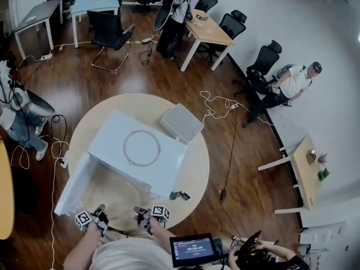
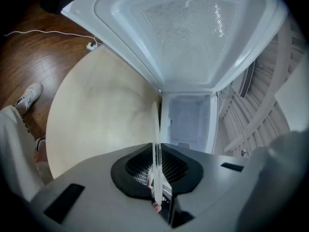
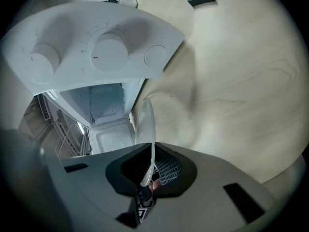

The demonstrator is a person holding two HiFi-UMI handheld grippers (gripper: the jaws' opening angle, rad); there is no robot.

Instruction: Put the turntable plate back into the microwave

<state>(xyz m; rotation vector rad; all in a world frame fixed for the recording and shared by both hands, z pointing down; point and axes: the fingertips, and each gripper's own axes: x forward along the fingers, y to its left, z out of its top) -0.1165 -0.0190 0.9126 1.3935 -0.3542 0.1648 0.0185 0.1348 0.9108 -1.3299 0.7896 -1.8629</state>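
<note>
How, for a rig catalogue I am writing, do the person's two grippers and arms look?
The left gripper and the right gripper each carry a white cube with black square markers. In the gripper views, each body is smooth grey plastic around a black recess lined with a gridded mesh. The person wears a pale top, and the forearms show no sleeves.

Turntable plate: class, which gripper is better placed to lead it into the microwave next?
Probably left. The left gripper grips the turntable plate with the open microwave cavity almost straight ahead; the right gripper, also gripping it, faces the control panel, the cavity off to its left.
</note>
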